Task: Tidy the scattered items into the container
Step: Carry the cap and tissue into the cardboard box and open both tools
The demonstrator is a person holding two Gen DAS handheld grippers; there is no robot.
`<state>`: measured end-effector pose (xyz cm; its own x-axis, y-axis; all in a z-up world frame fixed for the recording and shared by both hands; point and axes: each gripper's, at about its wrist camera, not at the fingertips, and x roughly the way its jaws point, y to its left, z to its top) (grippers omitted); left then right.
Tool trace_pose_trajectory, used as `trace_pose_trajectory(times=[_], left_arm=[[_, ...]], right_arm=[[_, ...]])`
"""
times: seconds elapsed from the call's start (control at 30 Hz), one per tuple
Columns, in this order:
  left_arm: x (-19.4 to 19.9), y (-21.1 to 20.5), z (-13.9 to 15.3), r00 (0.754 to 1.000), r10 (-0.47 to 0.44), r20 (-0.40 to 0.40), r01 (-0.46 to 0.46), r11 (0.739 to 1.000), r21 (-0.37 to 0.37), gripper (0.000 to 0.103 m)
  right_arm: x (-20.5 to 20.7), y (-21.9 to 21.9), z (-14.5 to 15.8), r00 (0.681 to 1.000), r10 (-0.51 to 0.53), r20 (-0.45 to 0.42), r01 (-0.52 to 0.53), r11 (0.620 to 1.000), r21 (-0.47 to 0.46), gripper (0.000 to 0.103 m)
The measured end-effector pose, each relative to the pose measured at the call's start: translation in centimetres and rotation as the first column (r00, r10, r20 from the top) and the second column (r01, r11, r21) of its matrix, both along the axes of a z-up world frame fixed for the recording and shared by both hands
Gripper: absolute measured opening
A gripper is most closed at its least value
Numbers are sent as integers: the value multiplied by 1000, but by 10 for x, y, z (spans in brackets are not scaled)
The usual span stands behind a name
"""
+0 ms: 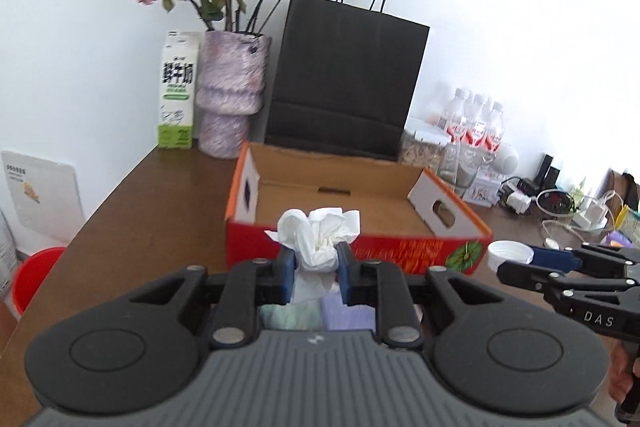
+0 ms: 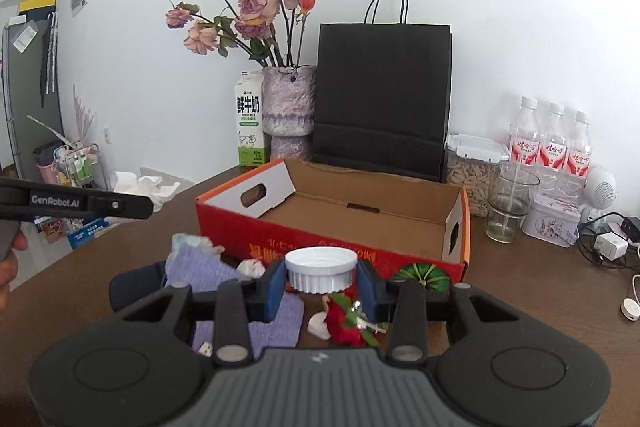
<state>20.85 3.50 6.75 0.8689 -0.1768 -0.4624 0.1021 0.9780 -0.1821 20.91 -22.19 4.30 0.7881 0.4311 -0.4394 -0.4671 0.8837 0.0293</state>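
Left fingers (image 1: 289, 269) clamp crumpled tissue (image 1: 320, 239); right fingers (image 2: 276, 283) clamp upright white cap (image 2: 321, 267).

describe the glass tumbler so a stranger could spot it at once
Start at the tall black paper bag against the wall. Right of it sits a lidded tub; the glass tumbler stands just in front, the only clear, open-topped, unlabelled vessel.
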Motion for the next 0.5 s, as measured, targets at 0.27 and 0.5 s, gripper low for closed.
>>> trace_pose_trajectory(times=[0.27, 0.5], left_arm=[[122, -34, 8, 988, -78, -135, 75, 997, -30, 22], [189, -58, -37, 954, -21, -299, 34, 999, 40, 22]], right_arm=[[116, 17, 12, 994, -37, -106, 34, 999, -32, 37], [187, 39, -23, 963, -82, -255, 57, 993, -103, 37]])
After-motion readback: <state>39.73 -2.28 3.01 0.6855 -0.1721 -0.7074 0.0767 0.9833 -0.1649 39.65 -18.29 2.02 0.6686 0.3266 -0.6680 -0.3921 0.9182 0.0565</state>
